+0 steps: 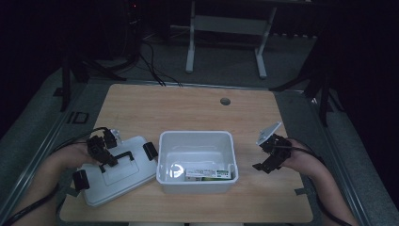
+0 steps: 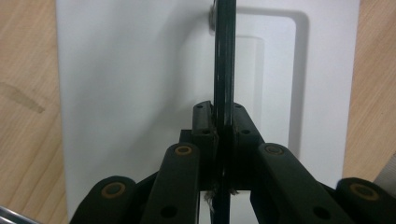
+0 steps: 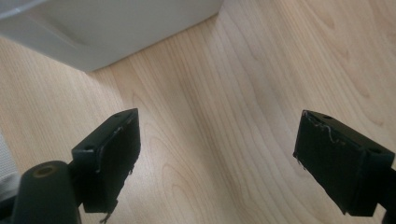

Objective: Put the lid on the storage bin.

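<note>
Closest to the person, the left hand-held gripper (image 1: 106, 151) is clamped tight on the thin black handle (image 2: 223, 70) of the white lid (image 1: 117, 172), jaws pressed together on the bar with nothing to spare. The lid lies flat on the tabletop (image 1: 188, 108), just left of the white bin (image 1: 196, 162) and touching or nearly touching its wall. The black latches (image 1: 150, 150) at the lid's ends look flipped out.

The risk, as it looks: the handle is skinny and probably pivots, so once lifted, the lid could swing or tilt and clip the bin's rim instead of seating. A loose latch could also get caught under the edge.

The right hand-held gripper (image 1: 268, 155) is wide open with nothing in it, hovering over bare wood right of the bin, whose corner shows in the right gripper view (image 3: 116, 28). With that side unsteadied, the bin might slide when the lid comes down.

Inside the bin: a small green-and-white box (image 1: 208, 173) lying flat along the near wall, plus a shiny roundish thing beside it, too blurry to name.
</note>
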The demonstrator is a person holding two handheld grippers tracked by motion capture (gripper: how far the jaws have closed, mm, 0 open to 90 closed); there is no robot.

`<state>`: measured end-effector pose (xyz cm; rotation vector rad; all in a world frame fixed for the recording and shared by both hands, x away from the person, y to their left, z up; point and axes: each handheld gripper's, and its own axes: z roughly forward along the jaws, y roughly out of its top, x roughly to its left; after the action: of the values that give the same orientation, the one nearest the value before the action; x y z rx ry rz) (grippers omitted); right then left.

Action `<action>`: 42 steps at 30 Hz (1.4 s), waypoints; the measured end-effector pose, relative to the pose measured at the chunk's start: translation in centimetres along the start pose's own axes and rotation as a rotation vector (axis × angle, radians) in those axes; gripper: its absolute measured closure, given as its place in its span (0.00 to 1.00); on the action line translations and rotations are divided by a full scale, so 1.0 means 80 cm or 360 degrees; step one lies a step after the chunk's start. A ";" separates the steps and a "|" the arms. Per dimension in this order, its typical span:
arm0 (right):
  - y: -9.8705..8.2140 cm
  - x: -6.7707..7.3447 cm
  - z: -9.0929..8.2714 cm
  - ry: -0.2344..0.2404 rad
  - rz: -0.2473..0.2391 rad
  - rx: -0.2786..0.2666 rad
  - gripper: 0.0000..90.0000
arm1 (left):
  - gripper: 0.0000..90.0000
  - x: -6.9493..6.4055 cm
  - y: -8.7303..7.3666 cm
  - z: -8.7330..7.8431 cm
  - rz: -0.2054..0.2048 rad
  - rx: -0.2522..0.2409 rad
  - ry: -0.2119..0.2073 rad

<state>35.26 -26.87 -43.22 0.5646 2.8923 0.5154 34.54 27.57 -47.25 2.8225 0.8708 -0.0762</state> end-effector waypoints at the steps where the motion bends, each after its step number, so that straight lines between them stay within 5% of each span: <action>1: -0.002 -0.001 0.002 -0.0005 0.0001 -0.0003 0.16 | 0.93 0.000 -0.001 -0.002 -0.0006 -0.0002 0.0000; 8: -0.007 0.000 0.006 0.0003 0.0018 0.0003 0.16 | 0.93 -0.002 -0.011 -0.033 -0.0051 -0.0046 -0.0008; 19: -0.007 0.001 0.009 0.0002 0.0018 0.0006 0.16 | 0.93 -0.015 -0.013 -0.095 -0.0019 -0.0081 0.0059; 34: -0.009 0.003 0.011 0.0010 0.0031 0.0000 0.16 | 0.93 -0.045 0.019 -0.171 0.0075 -0.0136 0.0153; 42: -0.010 0.003 0.013 0.0016 0.0029 -0.0009 0.16 | 0.93 -0.065 0.049 -0.193 0.0169 -0.0195 0.0139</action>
<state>34.97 -27.15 -44.54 0.5896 2.8967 0.5307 32.33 24.51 -30.92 2.7686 0.7149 0.1121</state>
